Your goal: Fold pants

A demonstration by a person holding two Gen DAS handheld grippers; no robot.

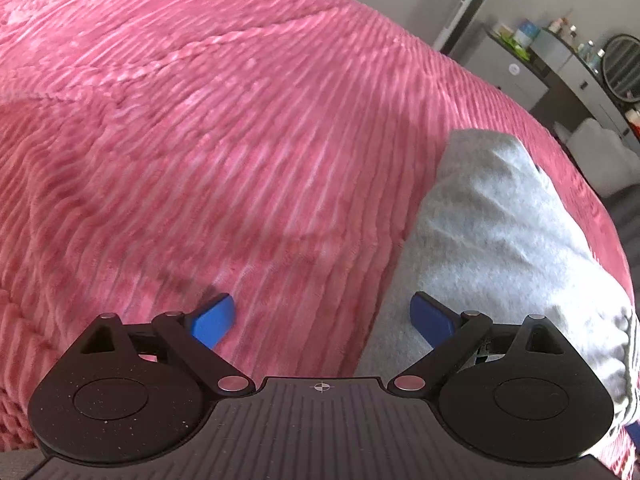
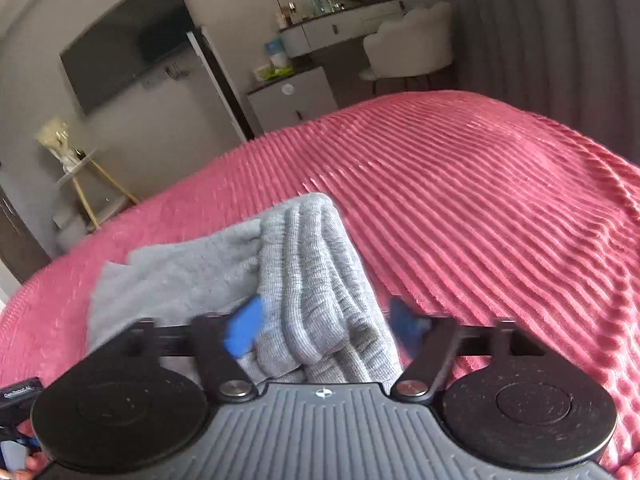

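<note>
Clearly the folded grey knit pants ran lengthwise from lower centre of the right view up-left across the pink ribbed bedspread, passing between the right gripper's parted jaws, unpinched. The left gripper, also spread, had them at its lower right.

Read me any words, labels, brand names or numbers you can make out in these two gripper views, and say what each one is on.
No text here can be read.
Small black device at the right wrist view's lower left edge: a line of white lettering, too blurred to read.
Round sticker on the white cabinet: too small to read.
Bottles on the dresser: labels too small to read.
</note>
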